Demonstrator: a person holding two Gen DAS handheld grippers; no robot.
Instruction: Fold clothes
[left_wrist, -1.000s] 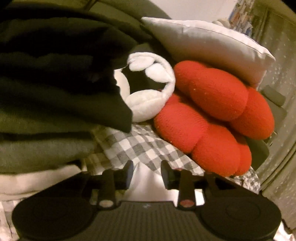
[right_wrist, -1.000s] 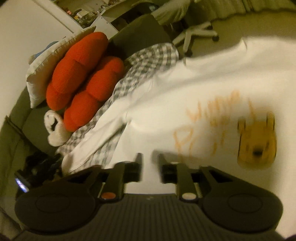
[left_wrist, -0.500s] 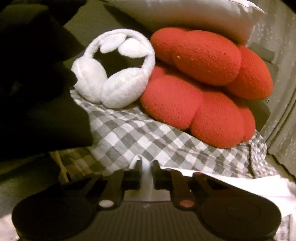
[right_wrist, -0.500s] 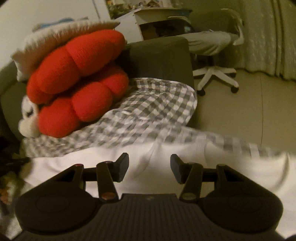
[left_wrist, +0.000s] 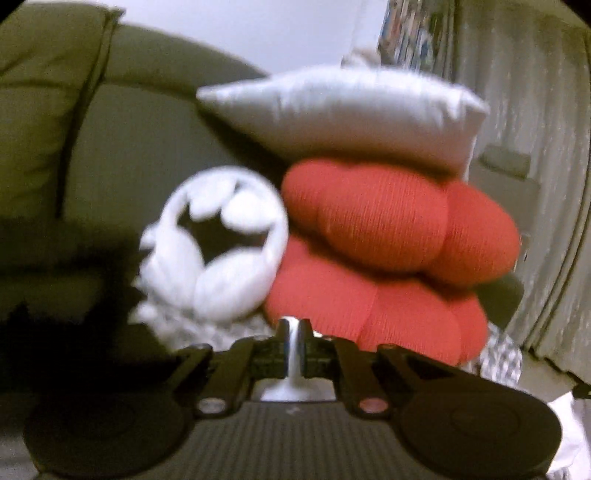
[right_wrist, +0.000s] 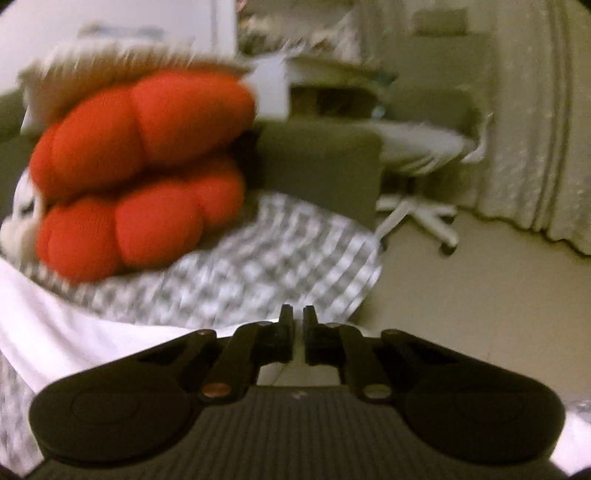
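Observation:
My left gripper (left_wrist: 294, 334) is shut on a pinch of the white T-shirt (left_wrist: 286, 391), whose fabric shows between the jaws. My right gripper (right_wrist: 298, 325) is closed to a narrow gap at the edge of the same white T-shirt (right_wrist: 66, 332), which spreads to the lower left over a grey checked cloth (right_wrist: 258, 266). The fabric inside the right jaws is hidden by the fingers. Both views are blurred by motion.
A red knotted cushion (left_wrist: 388, 258) with a white pillow (left_wrist: 351, 110) on top lies on the olive sofa (left_wrist: 129, 147). White fluffy earmuffs (left_wrist: 214, 251) sit beside it. Dark folded clothes (left_wrist: 55, 277) are at left. An office chair (right_wrist: 417, 206) and curtain (right_wrist: 535, 129) stand at right.
Both grippers have closed, the left onto the T-shirt fabric, the right from wide open to a narrow gap. Both cameras have lifted, so the cushion and sofa back sit lower in view.

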